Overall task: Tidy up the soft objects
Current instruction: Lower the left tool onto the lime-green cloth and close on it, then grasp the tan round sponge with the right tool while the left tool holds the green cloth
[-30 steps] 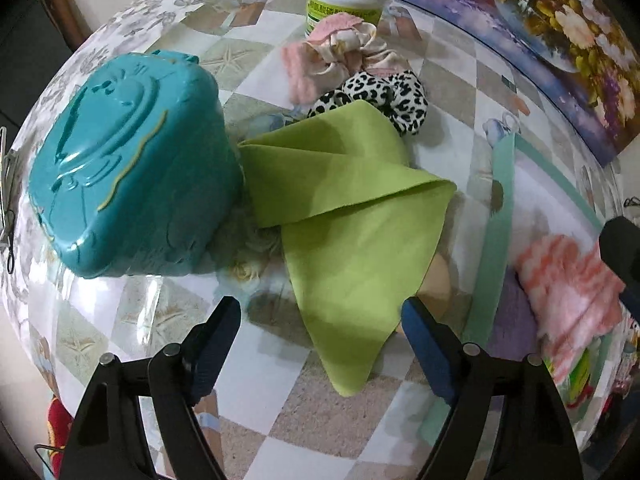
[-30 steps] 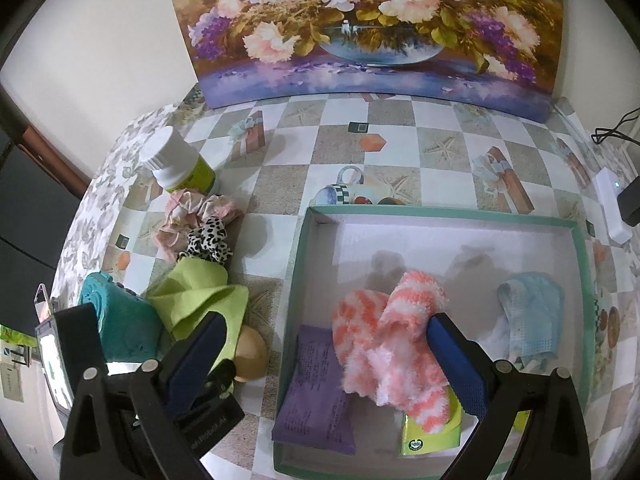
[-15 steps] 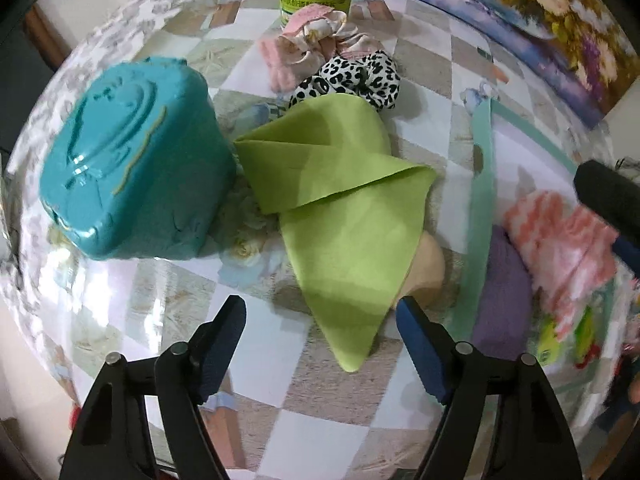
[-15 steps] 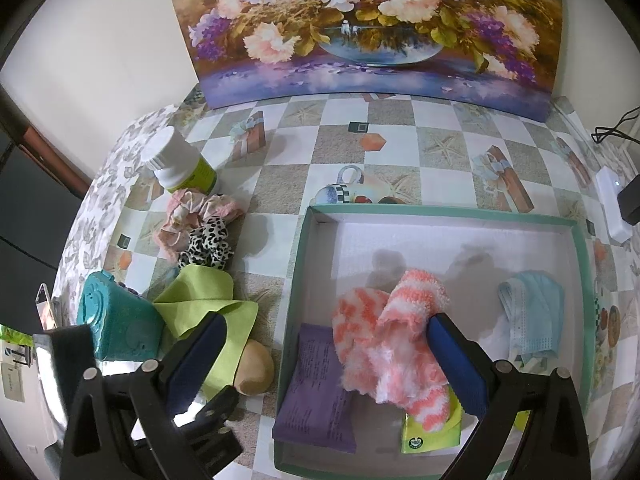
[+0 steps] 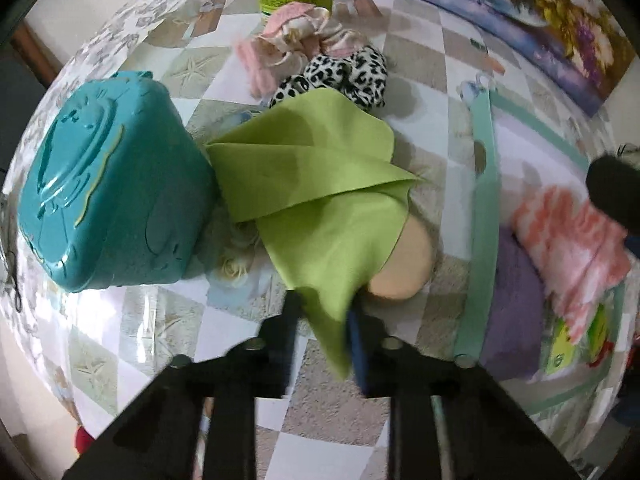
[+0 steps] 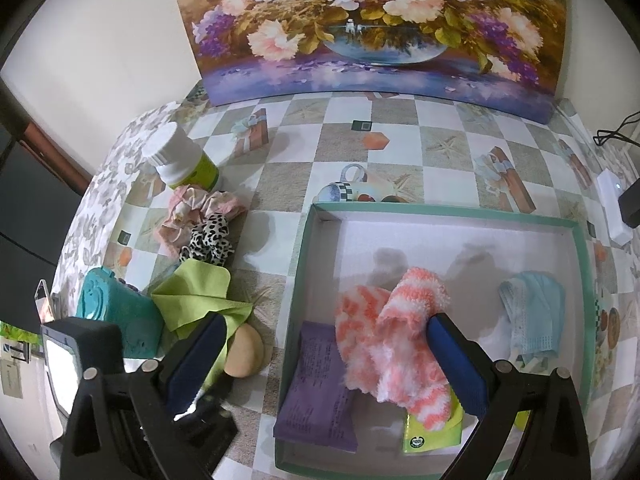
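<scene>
Two grippers were at work. The left gripper (image 5: 326, 316) had just been closing its fingers on the near corner of the green cloth (image 5: 320, 200), which lay on the tabletop (image 5: 132, 320) at nine o'clock from the box (image 6: 440, 212). Lifting straight up would probably clear the beige sponge (image 5: 404, 268) beneath. The right gripper (image 6: 328, 360) hovered wide open over the box, holding nothing.

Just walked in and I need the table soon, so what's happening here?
A person is sorting soft things into the green-rimmed cardboard box with two handheld grippers. The left gripper has just been closing and now pinches the near corner of the lime-green cloth, which lies on the table beside the teal plastic container. The right gripper hangs open over the box, where a pink-and-white fuzzy sock already lies.
</scene>
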Motion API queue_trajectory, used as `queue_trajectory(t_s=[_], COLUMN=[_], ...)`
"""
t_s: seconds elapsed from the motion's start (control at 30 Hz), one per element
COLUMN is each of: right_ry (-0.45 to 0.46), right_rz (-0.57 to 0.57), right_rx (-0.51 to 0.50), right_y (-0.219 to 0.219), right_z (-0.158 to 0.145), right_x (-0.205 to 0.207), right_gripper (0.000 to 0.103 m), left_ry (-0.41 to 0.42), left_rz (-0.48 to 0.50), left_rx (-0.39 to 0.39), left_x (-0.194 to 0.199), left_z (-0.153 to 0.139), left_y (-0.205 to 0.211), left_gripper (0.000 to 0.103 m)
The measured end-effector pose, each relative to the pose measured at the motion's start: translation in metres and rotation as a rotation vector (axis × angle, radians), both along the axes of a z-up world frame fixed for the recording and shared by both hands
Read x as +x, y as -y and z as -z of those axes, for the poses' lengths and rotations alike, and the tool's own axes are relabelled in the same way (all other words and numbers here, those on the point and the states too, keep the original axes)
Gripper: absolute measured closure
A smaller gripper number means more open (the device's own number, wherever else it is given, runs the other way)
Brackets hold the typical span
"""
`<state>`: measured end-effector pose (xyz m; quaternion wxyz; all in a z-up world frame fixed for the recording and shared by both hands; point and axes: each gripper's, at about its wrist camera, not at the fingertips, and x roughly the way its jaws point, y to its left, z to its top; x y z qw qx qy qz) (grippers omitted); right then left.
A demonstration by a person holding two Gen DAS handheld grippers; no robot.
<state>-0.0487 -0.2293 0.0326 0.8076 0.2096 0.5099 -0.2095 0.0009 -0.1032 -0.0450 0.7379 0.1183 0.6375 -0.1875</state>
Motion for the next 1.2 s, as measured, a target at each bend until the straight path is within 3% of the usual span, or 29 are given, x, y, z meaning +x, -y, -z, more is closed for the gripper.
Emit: queue_trajectory(t_s=[0.07, 0.23, 0.47, 0.73, 1.0, 1.2], right_ry=[0.0, -0.002, 0.045, 0.069, -0.012, -0.065], right_rz=[-0.001, -0.002, -0.032, -0.202, -0.329, -0.379], right_rx=[0.005, 0.006, -0.015, -0.043, -0.049, -0.053], right_y=[0.0, 0.002, -0.004, -0.033, -0.057, -0.07], right_z=[0.001, 0.001, -0.003, 0.003, 0.032, 0.052], right_x=[0.0, 0.0, 0.003, 0.017, 0.029, 0.038], right_gripper=[0.001, 0.001, 0.002, 0.025, 0.043, 0.046], left_ry=[-0.025, -0.067, -0.038, -0.02, -0.034, -0.065], left_rz=[-0.03, -0.089, -0.173, -0.294, -0.369, -0.4], left_rx=[-0.037, -0.104, -0.163, -0.203, -0.224, -0.24], left_x=[0.005, 0.015, 0.024, 0.025, 0.03, 0.033], left_z=[0.0, -0.003, -0.018, -0.027, -0.027, -0.023], left_y=[-0.005, -0.016, -0.045, -0.074, -0.09, -0.097], left_gripper=[0.094, 0.096, 0.096, 0.096, 0.096, 0.096])
